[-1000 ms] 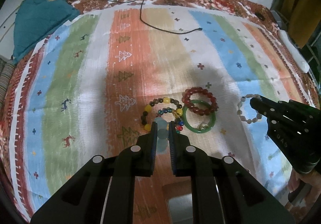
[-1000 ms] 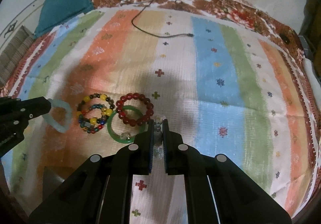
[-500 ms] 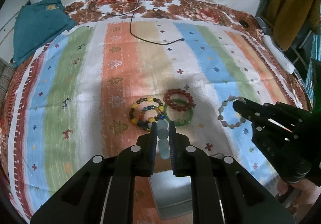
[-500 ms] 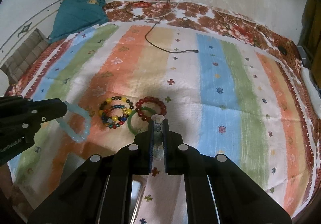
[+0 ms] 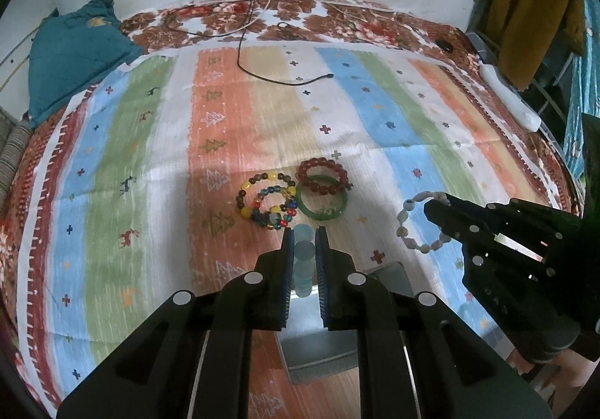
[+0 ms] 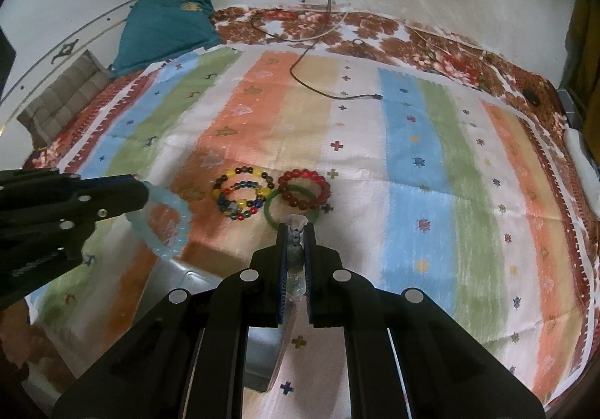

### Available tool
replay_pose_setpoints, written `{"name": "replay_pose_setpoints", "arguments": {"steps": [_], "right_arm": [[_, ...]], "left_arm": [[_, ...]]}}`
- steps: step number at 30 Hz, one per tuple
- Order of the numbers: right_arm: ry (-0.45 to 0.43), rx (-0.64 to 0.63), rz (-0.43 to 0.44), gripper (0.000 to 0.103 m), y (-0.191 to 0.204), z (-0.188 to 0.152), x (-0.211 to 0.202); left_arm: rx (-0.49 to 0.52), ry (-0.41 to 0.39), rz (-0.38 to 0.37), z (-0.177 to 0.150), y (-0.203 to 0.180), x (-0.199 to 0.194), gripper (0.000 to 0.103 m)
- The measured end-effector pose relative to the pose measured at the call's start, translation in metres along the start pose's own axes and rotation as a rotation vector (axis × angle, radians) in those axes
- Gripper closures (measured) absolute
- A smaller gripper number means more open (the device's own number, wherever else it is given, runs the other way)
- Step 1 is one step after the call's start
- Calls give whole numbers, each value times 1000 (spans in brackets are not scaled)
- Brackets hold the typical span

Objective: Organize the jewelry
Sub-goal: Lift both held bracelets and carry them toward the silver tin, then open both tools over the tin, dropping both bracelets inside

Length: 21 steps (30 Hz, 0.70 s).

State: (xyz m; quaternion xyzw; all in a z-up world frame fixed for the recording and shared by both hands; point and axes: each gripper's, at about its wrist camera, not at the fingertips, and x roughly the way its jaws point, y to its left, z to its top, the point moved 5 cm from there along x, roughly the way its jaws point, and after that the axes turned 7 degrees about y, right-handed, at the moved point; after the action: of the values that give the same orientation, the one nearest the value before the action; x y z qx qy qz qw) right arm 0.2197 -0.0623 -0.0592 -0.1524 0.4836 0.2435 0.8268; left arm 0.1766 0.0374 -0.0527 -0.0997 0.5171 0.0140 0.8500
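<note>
My left gripper [image 5: 304, 231] is shut on a pale blue bead bracelet [image 5: 303, 257], held above the striped cloth; the bracelet also shows in the right wrist view [image 6: 168, 220]. My right gripper [image 6: 296, 227] is shut on a whitish stone bead bracelet [image 6: 296, 254], which hangs from its tips in the left wrist view [image 5: 416, 224]. On the cloth lie a yellow and dark bead bracelet [image 5: 262, 194], a multicolour bead bracelet [image 5: 275, 211], a red bead bracelet [image 5: 322, 177] and a green bangle [image 5: 322, 203], close together just beyond both grippers.
A grey metal box [image 5: 318, 351] sits at the near edge below the grippers. A black cable [image 5: 270, 75] lies across the far cloth. A teal cushion [image 5: 71, 51] is at the far left. Yellow clothing [image 5: 532, 2] hangs at the right.
Both grippers have risen and pulled back from the cloth with their bracelets. The bracelets on the cloth look smaller and the grey box has come into view.
</note>
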Motion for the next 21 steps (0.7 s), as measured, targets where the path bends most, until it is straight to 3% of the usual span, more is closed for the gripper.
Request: {"name": "replay_pose_setpoints", "arguments": {"steps": [21], "right_arm": [[10, -14, 41, 94, 20, -30, -11]], "left_arm": [[18, -16, 3, -29, -11, -13, 92]]}}
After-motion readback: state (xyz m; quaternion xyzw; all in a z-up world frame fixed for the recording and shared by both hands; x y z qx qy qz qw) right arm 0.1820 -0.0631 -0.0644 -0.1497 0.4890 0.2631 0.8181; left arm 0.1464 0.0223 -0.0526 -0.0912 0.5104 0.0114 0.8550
